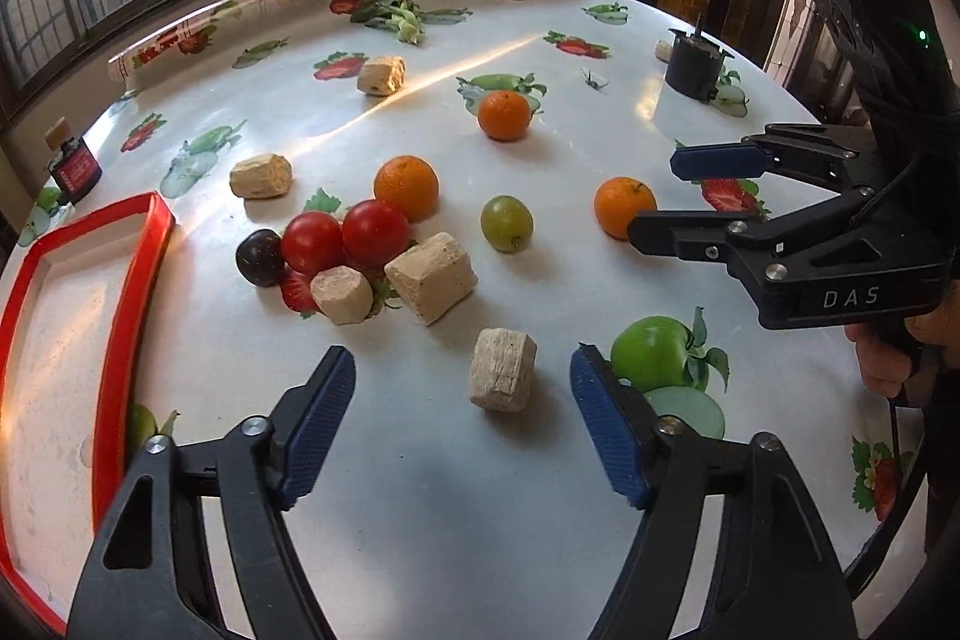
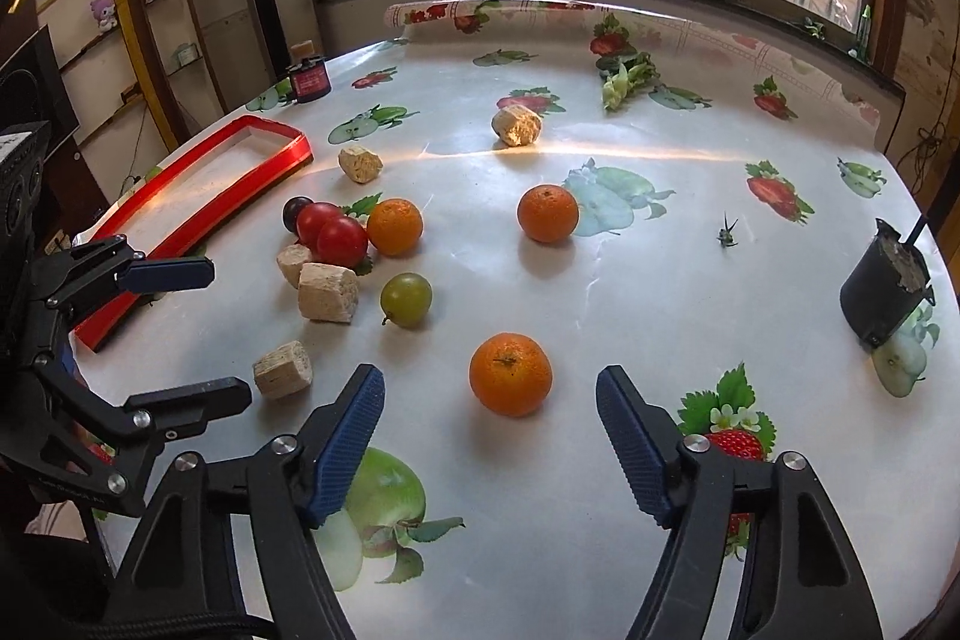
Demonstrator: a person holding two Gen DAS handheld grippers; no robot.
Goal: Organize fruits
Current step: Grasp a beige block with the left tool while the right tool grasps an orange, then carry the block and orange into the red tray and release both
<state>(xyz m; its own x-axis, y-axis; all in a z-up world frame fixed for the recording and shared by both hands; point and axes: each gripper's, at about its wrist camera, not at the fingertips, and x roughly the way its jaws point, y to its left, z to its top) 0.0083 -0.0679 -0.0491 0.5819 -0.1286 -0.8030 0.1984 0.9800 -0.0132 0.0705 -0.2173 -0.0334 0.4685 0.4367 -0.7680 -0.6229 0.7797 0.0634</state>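
Three oranges lie on the fruit-print tablecloth: one (image 1: 406,187) beside two red tomatoes (image 1: 342,238) and a dark plum (image 1: 260,257), one farther back (image 1: 504,115), one at the right (image 1: 624,208). A green plum (image 1: 506,223) lies in the middle. My left gripper (image 1: 462,424) is open and empty, just before a beige block (image 1: 503,369). My right gripper (image 2: 489,436) is open and empty, with the nearest orange (image 2: 510,382) just ahead between its fingers. The right gripper also shows in the left wrist view (image 1: 660,196), and the left gripper shows in the right wrist view (image 2: 204,334).
A red-rimmed tray (image 1: 120,280) lies at the left. Several beige blocks (image 1: 431,276) are scattered among the fruit. A black pot (image 2: 882,289) stands at the right, a dark jar (image 2: 309,79) at the far left, green leaves (image 2: 627,79) at the back.
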